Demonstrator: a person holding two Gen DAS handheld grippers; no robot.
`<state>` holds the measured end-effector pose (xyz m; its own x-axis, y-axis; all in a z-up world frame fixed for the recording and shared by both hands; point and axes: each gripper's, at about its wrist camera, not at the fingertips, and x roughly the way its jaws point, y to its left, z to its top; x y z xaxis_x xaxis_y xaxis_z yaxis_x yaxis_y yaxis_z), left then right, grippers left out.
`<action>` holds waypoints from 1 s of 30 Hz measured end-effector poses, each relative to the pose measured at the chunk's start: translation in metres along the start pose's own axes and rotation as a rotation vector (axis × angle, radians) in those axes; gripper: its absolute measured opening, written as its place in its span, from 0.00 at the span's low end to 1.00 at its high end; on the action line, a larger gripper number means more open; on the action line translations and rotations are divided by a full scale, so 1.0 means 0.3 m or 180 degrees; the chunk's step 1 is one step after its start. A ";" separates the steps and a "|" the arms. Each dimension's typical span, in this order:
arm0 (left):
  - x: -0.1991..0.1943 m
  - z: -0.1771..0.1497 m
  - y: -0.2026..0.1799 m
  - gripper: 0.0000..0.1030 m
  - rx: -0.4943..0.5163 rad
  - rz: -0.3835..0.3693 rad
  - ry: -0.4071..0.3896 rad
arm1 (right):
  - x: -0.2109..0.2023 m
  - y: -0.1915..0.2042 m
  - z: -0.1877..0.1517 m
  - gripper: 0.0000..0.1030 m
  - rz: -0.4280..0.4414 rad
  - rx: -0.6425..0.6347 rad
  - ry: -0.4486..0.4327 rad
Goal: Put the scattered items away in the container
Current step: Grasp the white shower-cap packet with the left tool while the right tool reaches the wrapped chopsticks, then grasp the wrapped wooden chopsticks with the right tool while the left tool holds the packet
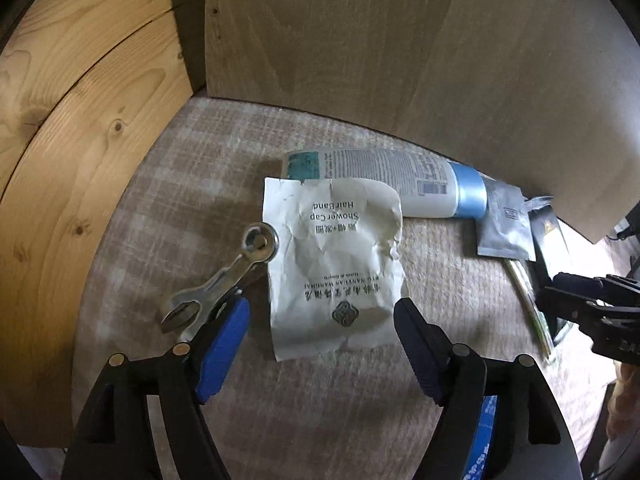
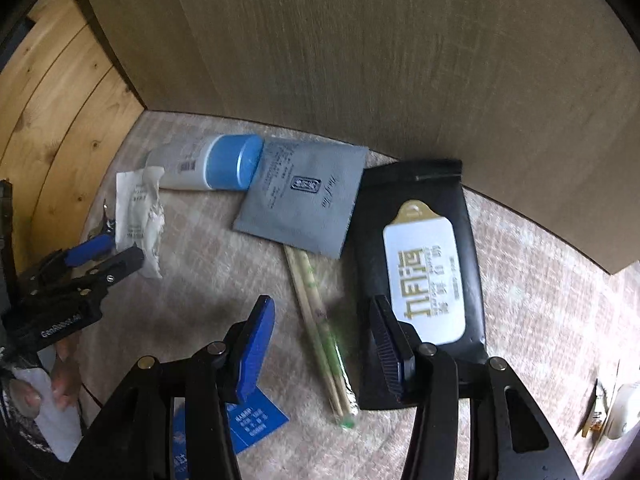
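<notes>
Left gripper (image 1: 320,320) spread wide over crumpled shower-cap packet (image 1: 336,256) — nothing gripped; wrench (image 1: 224,280) just beside. Right gripper (image 2: 320,332) parted, empty, straddling wrapped chopsticks (image 2: 316,320) on checked cloth (image 2: 200,280). Tube (image 2: 212,164), grey sachet (image 2: 304,200), black wipes pack (image 2: 424,264) near back panel (image 2: 400,60).

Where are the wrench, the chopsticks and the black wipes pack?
wrench (image 1: 224,280), left wrist view, on its shaft.
chopsticks (image 2: 316,320), right wrist view, mid-length of the wrapped pair.
black wipes pack (image 2: 424,272), right wrist view, on its white label.
</notes>
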<state>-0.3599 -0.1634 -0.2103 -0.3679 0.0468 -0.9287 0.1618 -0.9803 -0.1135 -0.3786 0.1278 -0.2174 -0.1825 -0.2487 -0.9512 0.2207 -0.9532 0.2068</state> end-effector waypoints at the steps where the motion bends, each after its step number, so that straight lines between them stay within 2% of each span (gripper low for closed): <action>1: 0.006 0.004 -0.005 0.76 0.0000 0.0010 0.0006 | 0.000 -0.002 0.002 0.44 0.0035 0.0010 0.0004; 5: 0.029 0.019 -0.034 0.76 0.0005 -0.0061 0.0044 | -0.002 -0.030 0.004 0.43 0.0065 0.0064 -0.0017; 8: 0.050 0.031 -0.065 0.76 0.0046 0.0018 0.0054 | -0.006 -0.055 0.008 0.43 0.0151 0.0185 0.0003; 12: 0.079 0.049 -0.106 0.76 0.0072 0.0098 0.0080 | -0.002 -0.029 0.008 0.43 0.0061 0.0066 0.0035; 15: 0.091 0.059 -0.140 0.76 0.0108 0.0138 0.0093 | 0.007 -0.007 0.017 0.42 0.0146 0.0033 0.0057; 18: 0.099 0.060 -0.172 0.76 0.0149 0.0141 0.0094 | 0.035 0.003 0.031 0.28 0.0329 0.0094 0.0196; 22: 0.110 0.062 -0.207 0.76 0.0150 0.0157 0.0089 | 0.058 0.004 0.028 0.25 -0.0047 -0.0015 0.0189; 26: 0.123 0.061 -0.255 0.76 0.0211 0.0230 0.0074 | 0.061 0.020 0.026 0.25 -0.0160 -0.0154 0.0160; 29: 0.125 0.052 -0.298 0.70 0.0267 0.0263 0.0028 | 0.070 0.066 0.004 0.22 -0.0410 -0.0411 0.0125; 30: 0.123 0.047 -0.313 0.67 0.0282 0.0269 0.0018 | 0.072 0.076 -0.005 0.16 -0.0475 -0.0474 0.0111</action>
<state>-0.4016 -0.0724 -0.2289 -0.3512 -0.0359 -0.9356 0.1105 -0.9939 -0.0034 -0.3761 0.1008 -0.2335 -0.1910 -0.0979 -0.9767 0.3333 -0.9423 0.0293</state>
